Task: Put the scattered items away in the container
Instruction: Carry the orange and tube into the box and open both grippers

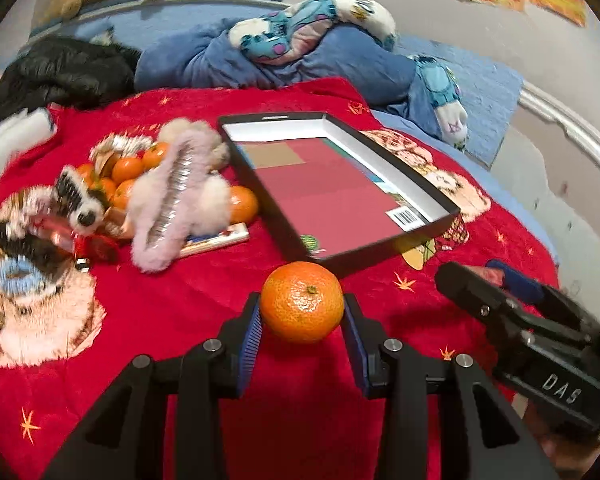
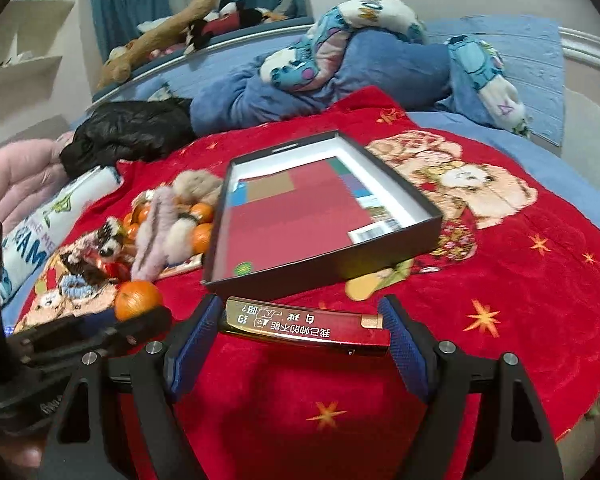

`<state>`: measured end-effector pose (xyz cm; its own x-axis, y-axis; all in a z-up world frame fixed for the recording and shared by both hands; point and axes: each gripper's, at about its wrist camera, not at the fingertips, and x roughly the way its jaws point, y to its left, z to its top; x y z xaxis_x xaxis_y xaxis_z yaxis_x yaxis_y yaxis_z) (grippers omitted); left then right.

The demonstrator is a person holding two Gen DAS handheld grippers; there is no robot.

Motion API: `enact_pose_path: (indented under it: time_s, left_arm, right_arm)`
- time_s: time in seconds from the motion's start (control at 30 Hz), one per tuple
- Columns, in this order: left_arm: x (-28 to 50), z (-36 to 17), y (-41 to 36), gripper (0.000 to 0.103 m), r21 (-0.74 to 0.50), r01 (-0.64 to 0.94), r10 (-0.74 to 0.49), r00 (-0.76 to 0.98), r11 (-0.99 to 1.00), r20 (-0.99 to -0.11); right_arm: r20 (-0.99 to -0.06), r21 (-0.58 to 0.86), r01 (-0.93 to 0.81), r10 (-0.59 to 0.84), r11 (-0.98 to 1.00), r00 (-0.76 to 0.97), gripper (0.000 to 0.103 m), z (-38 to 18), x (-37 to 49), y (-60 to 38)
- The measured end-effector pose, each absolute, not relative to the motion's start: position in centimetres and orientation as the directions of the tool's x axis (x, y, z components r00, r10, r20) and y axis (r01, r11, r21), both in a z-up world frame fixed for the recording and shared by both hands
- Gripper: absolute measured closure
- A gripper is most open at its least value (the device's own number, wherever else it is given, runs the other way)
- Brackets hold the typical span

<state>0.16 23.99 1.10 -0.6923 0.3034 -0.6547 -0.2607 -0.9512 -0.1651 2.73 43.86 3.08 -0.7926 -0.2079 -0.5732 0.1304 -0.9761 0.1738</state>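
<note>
My left gripper (image 1: 302, 314) is shut on a tangerine (image 1: 302, 302) and holds it above the red blanket, just in front of the near corner of the black box (image 1: 432, 194). My right gripper (image 2: 302, 320) is shut on a red and gold packet (image 2: 300, 326) with printed characters, gripped by its ends, just in front of the same box (image 2: 424, 204). The box is shallow with white inner walls and a red sheet in its bottom. A pile of several tangerines (image 1: 128, 172), fluffy hair clips (image 1: 176, 196) and small toys lies left of the box.
The red blanket (image 1: 180, 320) covers a bed. Blue bedding (image 1: 300, 64) and a black jacket (image 1: 60, 72) lie behind the box. A thin booklet (image 1: 216, 240) sits under the pile. The right gripper shows at the right edge of the left wrist view (image 1: 512, 320).
</note>
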Motion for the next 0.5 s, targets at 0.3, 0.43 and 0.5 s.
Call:
enact_pose_path:
  time_s: [0.3,0.43,0.5]
  left_arm:
    - [-0.2,0.9,23.8,0.063,-0.171,-0.263,0.308,-0.680,-0.950,-0.666]
    - [-0.6,0.8,23.1,0.063,-0.179,-0.241,0.298,-0.677,-0.954,-0.673]
    - [-0.8,1.1,23.0,0.063,-0.193,-0.251,0.315,-0.675,-0.948,-0.667]
  right_arm:
    - [-0.577,0.230,0.128,-0.241,-0.965,-0.780,0.024,3.0,2.4,45.3]
    - [-0.573,0.216,0.139,-0.241,-0.966,-0.783,0.024,3.4,2.4,44.6]
    - [-0.571,0.208,0.139,-0.236,-0.968,-0.786,0.024,3.4,2.5,44.4]
